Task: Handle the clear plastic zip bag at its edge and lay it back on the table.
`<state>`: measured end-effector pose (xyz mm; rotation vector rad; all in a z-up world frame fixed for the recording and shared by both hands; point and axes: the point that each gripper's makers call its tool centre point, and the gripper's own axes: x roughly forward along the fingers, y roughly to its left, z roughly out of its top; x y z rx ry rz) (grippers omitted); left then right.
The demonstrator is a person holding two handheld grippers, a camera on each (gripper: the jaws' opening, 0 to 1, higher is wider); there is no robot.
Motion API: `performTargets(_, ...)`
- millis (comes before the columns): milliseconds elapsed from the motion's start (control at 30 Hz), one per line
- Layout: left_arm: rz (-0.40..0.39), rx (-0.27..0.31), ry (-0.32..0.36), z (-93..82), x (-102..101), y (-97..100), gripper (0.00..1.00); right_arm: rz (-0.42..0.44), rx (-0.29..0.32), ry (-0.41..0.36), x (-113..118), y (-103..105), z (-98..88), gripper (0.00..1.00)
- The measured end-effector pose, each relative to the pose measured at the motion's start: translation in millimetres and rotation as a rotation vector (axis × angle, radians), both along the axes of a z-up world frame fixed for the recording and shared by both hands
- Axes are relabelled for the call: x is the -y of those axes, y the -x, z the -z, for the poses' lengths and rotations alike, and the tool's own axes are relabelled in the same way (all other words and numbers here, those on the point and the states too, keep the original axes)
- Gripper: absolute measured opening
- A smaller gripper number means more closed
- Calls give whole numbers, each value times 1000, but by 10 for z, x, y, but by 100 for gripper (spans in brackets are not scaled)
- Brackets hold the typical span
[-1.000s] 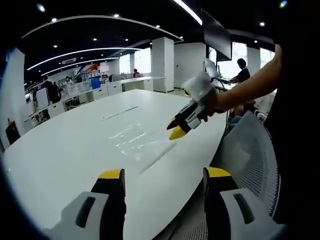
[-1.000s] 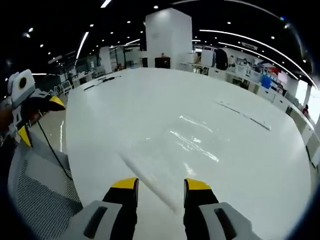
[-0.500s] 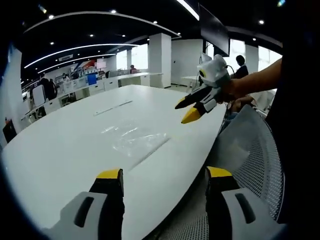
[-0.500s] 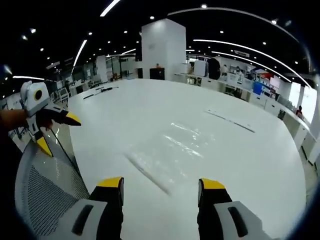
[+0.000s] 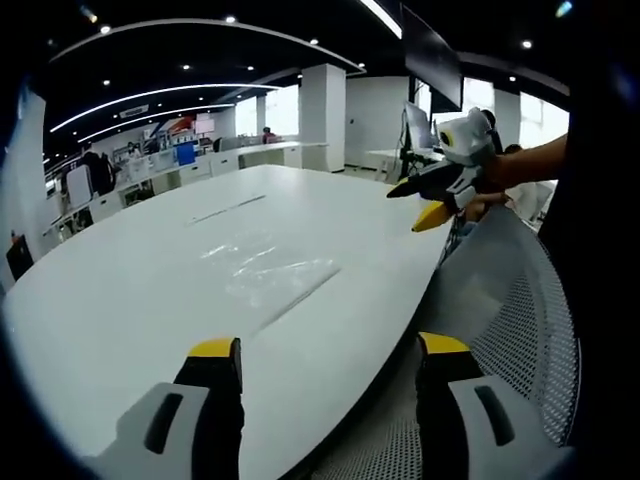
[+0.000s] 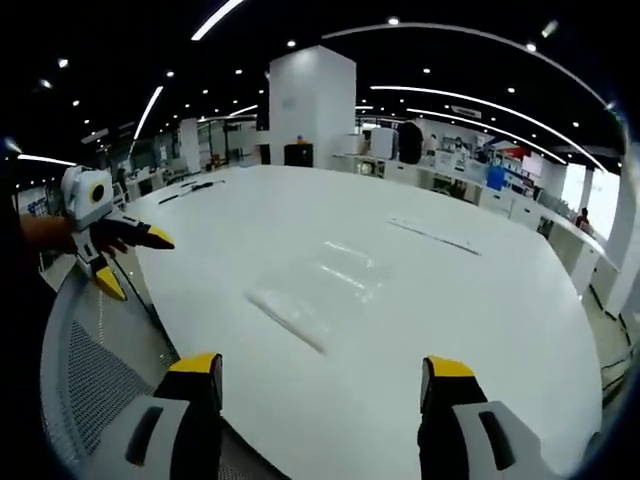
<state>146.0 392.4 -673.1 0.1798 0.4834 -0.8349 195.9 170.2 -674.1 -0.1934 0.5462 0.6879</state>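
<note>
Bag position settles the next move: the clear plastic zip bag lies flat on the white table, ahead of both sets of jaws and held by neither. In the left gripper view it sits up and slightly left of the left gripper, its zip edge running diagonally toward the table's near rim. The right gripper faces the bag straight on. Both pairs of jaws stand wide and empty; neither gripper looks clearly nearer.
</note>
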Motion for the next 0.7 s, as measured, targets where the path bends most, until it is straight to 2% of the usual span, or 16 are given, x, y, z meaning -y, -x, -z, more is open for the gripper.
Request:
performTargets(100,-11,4,-2,20,-9,-20,72,14,14,-16,53,45,22,88)
performTargets(233,-3,17,-37,76,-2,-38,78,48,42,-57,80,54,20,99)
performTargets(433,-27,34,-33,98,-59,-118,82,47,64,-75,36,113,37,100)
performTargets(533,-68,63,29,27,-80,-191,85,41,70,-74,21,140,68,100)
performTargets(700,-75,69,61,15,-100,-211,88,43,79,-68,14,174,150,100)
